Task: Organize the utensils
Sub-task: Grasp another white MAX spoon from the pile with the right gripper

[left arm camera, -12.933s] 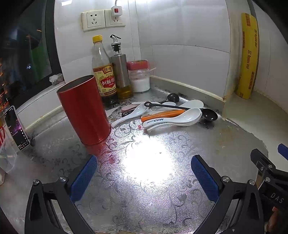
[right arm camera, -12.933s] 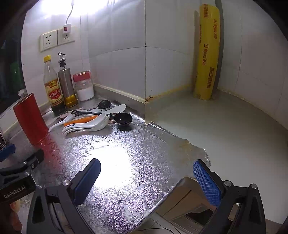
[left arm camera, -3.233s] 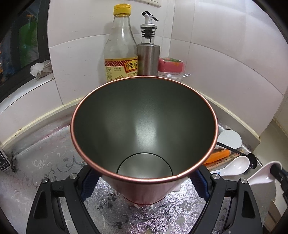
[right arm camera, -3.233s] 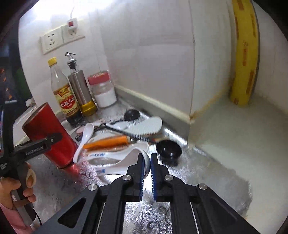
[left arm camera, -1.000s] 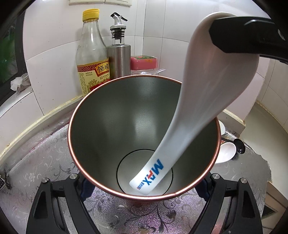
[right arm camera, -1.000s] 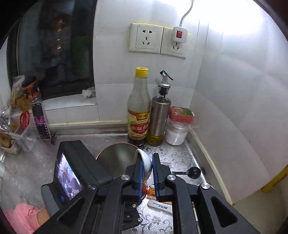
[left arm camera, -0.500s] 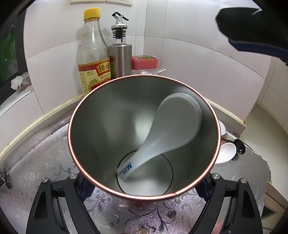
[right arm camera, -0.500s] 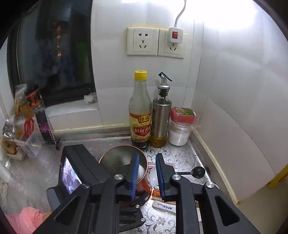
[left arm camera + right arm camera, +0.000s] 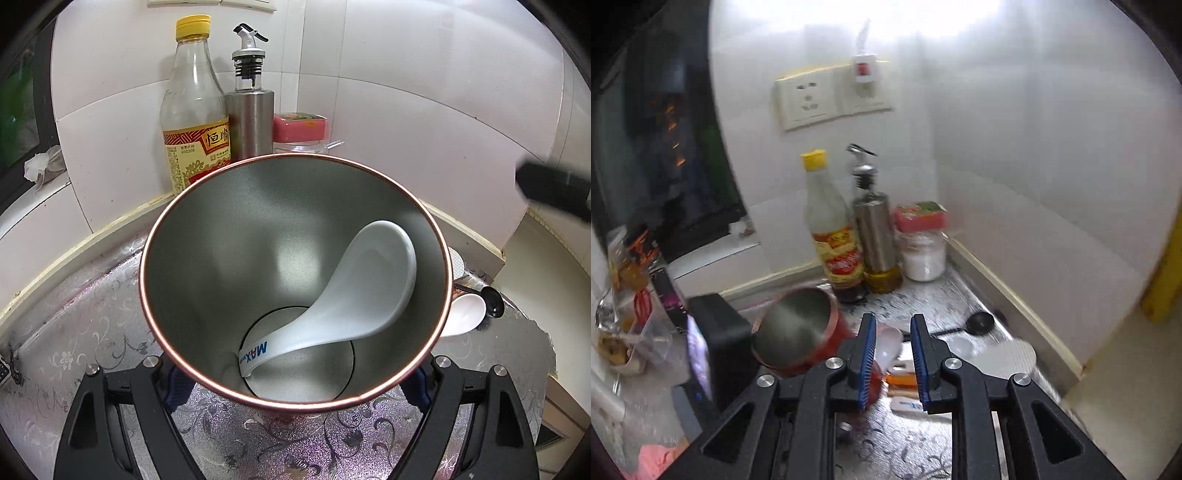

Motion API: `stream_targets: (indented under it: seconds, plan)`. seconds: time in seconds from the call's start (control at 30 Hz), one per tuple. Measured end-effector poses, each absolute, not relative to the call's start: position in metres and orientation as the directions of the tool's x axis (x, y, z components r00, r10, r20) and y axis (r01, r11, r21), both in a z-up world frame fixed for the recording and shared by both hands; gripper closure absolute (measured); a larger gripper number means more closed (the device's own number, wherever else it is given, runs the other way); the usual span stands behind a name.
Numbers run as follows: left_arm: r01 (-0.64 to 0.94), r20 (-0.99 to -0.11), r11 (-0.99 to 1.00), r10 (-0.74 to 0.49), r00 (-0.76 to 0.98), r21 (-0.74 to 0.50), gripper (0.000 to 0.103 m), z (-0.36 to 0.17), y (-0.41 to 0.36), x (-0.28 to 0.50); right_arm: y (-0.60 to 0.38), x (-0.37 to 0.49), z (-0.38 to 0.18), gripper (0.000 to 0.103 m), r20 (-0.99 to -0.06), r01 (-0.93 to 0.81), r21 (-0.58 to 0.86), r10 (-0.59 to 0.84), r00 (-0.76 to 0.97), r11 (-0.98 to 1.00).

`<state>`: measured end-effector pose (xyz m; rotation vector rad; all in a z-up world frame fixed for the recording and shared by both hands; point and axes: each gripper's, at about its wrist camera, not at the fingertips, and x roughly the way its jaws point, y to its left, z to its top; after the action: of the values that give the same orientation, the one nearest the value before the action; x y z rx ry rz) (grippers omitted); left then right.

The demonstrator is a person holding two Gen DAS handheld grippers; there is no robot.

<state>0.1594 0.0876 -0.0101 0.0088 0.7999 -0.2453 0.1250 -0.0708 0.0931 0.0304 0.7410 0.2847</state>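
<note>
My left gripper (image 9: 295, 391) is shut on the red metal canister (image 9: 207, 258), tilted toward the camera; its fingertips are hidden behind it. A white ceramic spoon (image 9: 354, 291) marked MAX lies inside, handle at the bottom. In the right wrist view my right gripper (image 9: 893, 354) is open and empty, above the counter to the right of the canister (image 9: 798, 332). Below it lie a white spoon (image 9: 888, 347), an orange-handled utensil (image 9: 901, 380), a black ladle (image 9: 977, 323) and a white round-headed utensil (image 9: 1012, 356).
A vinegar bottle (image 9: 194, 107), a steel oil dispenser (image 9: 249, 110) and a pink-lidded jar (image 9: 300, 129) stand against the tiled wall. A white spoon (image 9: 463, 315) and a black ladle (image 9: 493, 301) lie right of the canister. Clutter (image 9: 631, 317) sits at the left.
My right gripper let go of the white spoon, which dropped into the canister and settled against its right wall. The right gripper opened wider and drew back to the right.
</note>
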Motion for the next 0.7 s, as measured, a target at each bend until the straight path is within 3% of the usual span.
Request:
stream_targets:
  seconds: [0.3, 0.7]
  plan:
    - [0.212, -0.714, 0.974, -0.208, 0.669, -0.085, 0.014, -0.010, 0.089, 0.162, -0.118, 0.123, 0.055, 0.081, -0.720, -0.048, 0.125, 0.124, 0.683, 0.991]
    - [0.205, -0.715, 0.976, -0.197, 0.671, -0.076, 0.014, -0.010, 0.087, 0.161, -0.184, 0.121, 0.006, 0.077, -0.775, 0.151, 0.287, 0.137, 0.617, 0.946]
